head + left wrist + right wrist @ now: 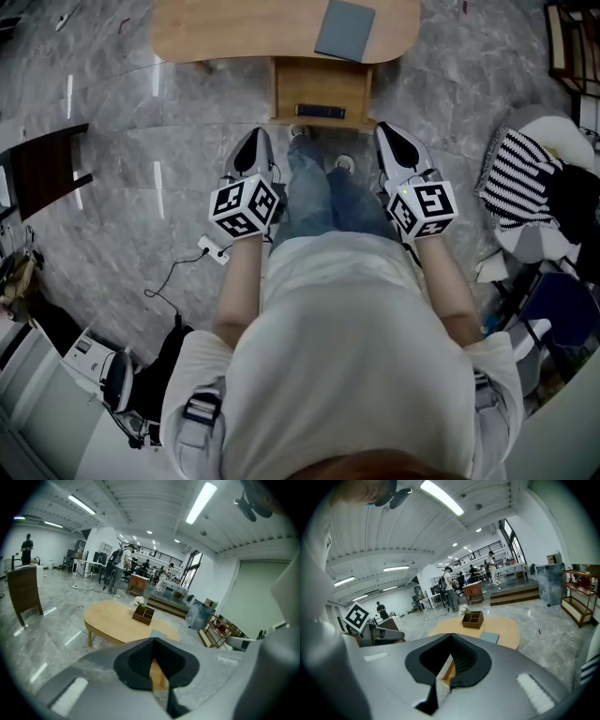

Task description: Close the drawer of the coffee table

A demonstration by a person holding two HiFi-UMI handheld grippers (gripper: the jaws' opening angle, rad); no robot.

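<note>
The light wooden oval coffee table (pixel 197 33) stands at the top of the head view. Its drawer (pixel 322 86) is pulled out toward me, with a dark flat object (pixel 320 111) lying inside. My left gripper (pixel 255 136) hangs just left of the drawer front, shut and empty. To the drawer's right my right gripper (pixel 387 131) is likewise shut and empty. In the left gripper view the gripper (pixel 153 641) points at the table (pixel 112 618). The right gripper (pixel 451 637) faces the table (pixel 506 627) too, and the drawer's wood (pixel 447 672) shows between its jaws.
A grey pad (pixel 344 28) and a wooden organiser box (pixel 143 614) sit on the tabletop. A dark chair (pixel 42 164) stands at left, a power strip (pixel 214 249) with a cable lies on the floor, and striped fabric (pixel 517 173) is on a seat at right. My shoes (pixel 345 163) are close to the drawer.
</note>
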